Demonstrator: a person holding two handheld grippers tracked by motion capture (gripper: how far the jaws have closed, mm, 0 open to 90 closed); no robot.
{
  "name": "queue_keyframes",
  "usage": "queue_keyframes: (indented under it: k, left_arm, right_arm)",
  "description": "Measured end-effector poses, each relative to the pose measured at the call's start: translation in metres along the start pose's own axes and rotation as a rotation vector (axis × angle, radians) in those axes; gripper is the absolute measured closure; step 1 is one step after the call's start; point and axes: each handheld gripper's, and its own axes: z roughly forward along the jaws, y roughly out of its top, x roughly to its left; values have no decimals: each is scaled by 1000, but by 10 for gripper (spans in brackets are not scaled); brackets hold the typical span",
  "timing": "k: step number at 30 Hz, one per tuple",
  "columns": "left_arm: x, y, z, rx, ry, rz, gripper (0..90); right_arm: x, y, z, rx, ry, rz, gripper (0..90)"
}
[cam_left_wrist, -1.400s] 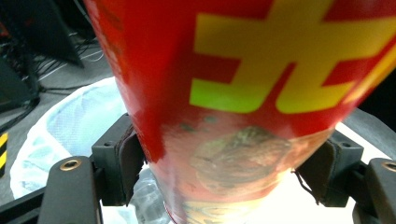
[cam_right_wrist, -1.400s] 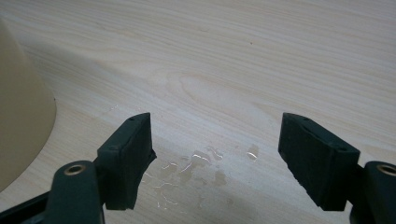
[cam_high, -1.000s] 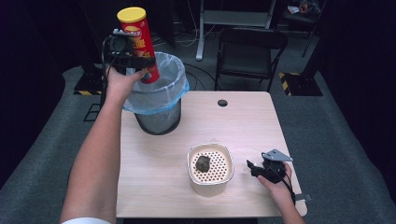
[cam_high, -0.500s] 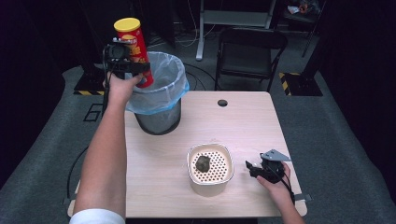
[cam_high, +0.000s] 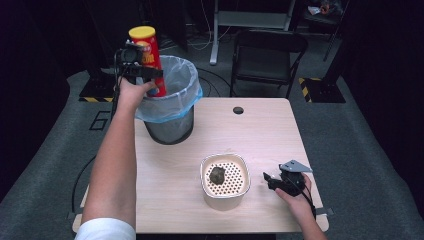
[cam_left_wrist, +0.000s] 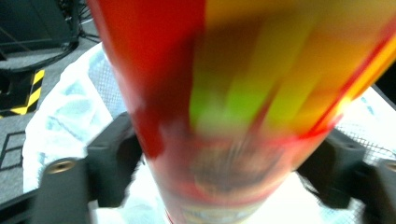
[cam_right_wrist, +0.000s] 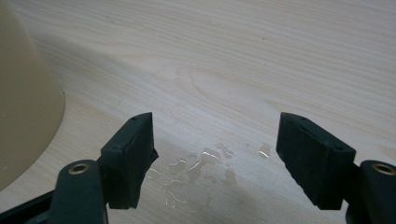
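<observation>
Wooden tabletop (cam_high: 260, 135) | step: dropping red crisp can (cam_high: 146, 55) into mesh bin (cam_high: 170, 107), can over its left rim | left claw (cam_high: 142, 75) just spread, can blurred between jaws in left gripper view | next: withdraw | right claw (cam_high: 272, 180) spread, idle right of bin; its view shows spilled drops.

We can only make out a big "6" marked on the floor (cam_high: 99, 120) left of the table (the can's (cam_high: 148, 57) label is too blurry).
</observation>
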Motion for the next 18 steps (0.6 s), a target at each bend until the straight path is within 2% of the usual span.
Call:
queue_keyframes:
  k: [3,5,13,18]
  left_arm:
    - [1,-2,-3,-4,5,-31,120]
    - [2,-3,-5,-8,-16,-50,131]
    - [2,-4,-14,-11,-9,-9,157]
    - [1,-4,-26,-28,-46,13,198]
  right_arm:
    - [0,0,0,3,-2,-4,274]
    - [0,0,0,3,-1,-4,274]
    - [0,1,-1,-3,-9,5,273]
    - [0,1,0,-1,-10,11,273]
